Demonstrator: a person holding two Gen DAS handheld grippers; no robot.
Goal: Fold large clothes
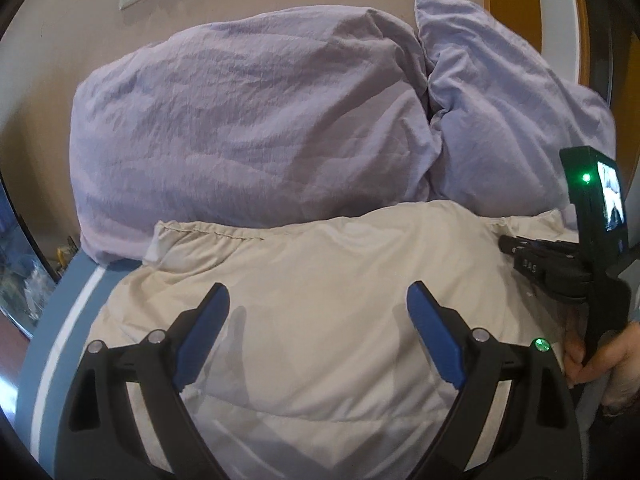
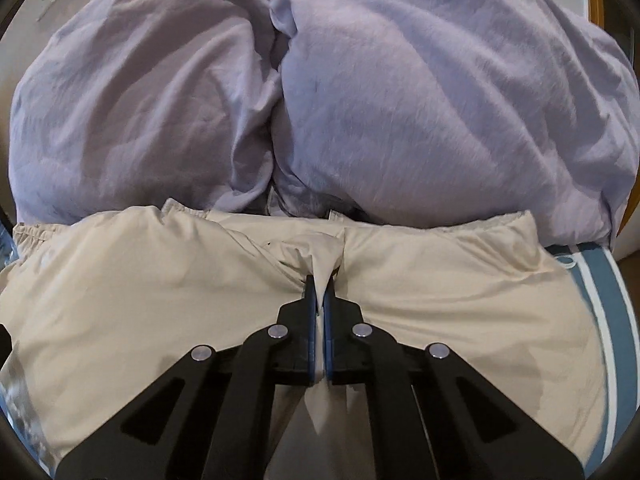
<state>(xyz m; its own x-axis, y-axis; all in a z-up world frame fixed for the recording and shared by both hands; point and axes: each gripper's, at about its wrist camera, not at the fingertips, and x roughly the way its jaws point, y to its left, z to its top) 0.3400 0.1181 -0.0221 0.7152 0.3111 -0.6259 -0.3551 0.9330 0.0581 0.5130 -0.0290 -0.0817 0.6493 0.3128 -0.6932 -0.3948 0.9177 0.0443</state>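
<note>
The cream padded garment (image 2: 440, 280) is lying spread across the bed, its gathered hem (image 1: 208, 232) running side to side against the two lavender pillows (image 1: 248, 120); so its long axis, as I am reading it, is lying across the bed, with that hem pointing toward the pillows and wall. I am judging the fold barely begun: the cloth is looking mostly flat and open, with no layer yet turned over. My right gripper (image 2: 320, 294) is pinching a raised ridge of the fabric near the middle, jaws clamped together on it. My left gripper (image 1: 318, 308) is hovering over the garment with jaws standing wide apart, holding nothing. The blue striped sheet (image 1: 52, 340) is showing beyond the garment's edge.
</note>
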